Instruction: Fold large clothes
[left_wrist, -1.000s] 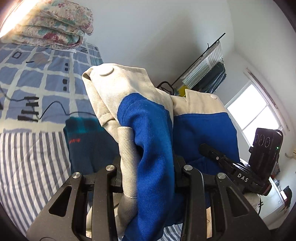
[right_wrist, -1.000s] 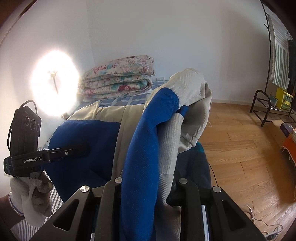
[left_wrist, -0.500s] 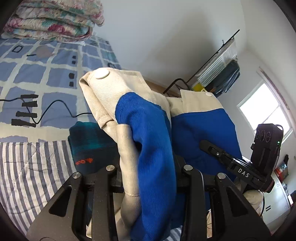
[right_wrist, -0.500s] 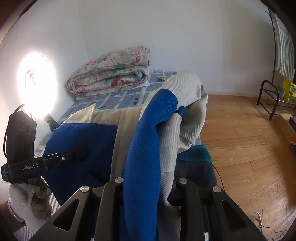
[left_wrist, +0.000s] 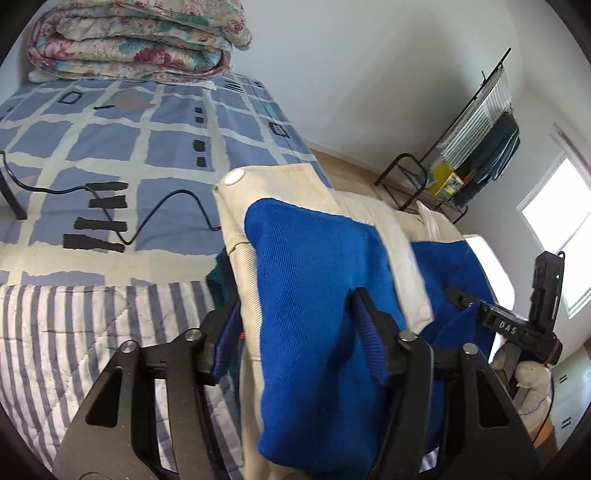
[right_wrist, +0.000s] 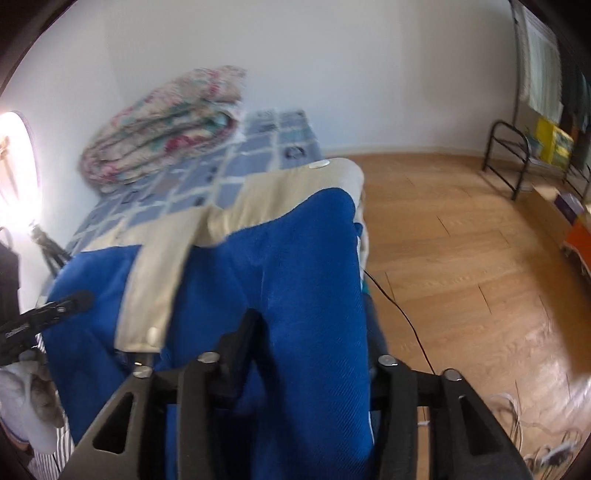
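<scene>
A large blue and beige garment (left_wrist: 314, 280) with white snap buttons hangs between both grippers above the bed. My left gripper (left_wrist: 295, 325) has its jaws spread wide with a thick fold of the blue cloth lying between them. My right gripper (right_wrist: 306, 343) also has its jaws wide apart with the blue cloth (right_wrist: 295, 266) draped through the gap. The right gripper shows in the left wrist view (left_wrist: 517, 325) at the right, and the left gripper shows in the right wrist view (right_wrist: 40, 314) at the left. A dark teal garment (left_wrist: 218, 273) lies partly hidden under the blue one.
The bed has a blue checked sheet (left_wrist: 110, 129) and a striped quilt (left_wrist: 74, 332). A folded floral quilt (left_wrist: 129, 40) lies at the headboard end. A black cable (left_wrist: 147, 210) runs over the sheet. A drying rack (left_wrist: 476, 147) stands on the wooden floor (right_wrist: 461, 240).
Both grippers have opened from shut on the garment to wide apart. The garment has dropped lower and spread out over the bed. Both cameras tilted down.
</scene>
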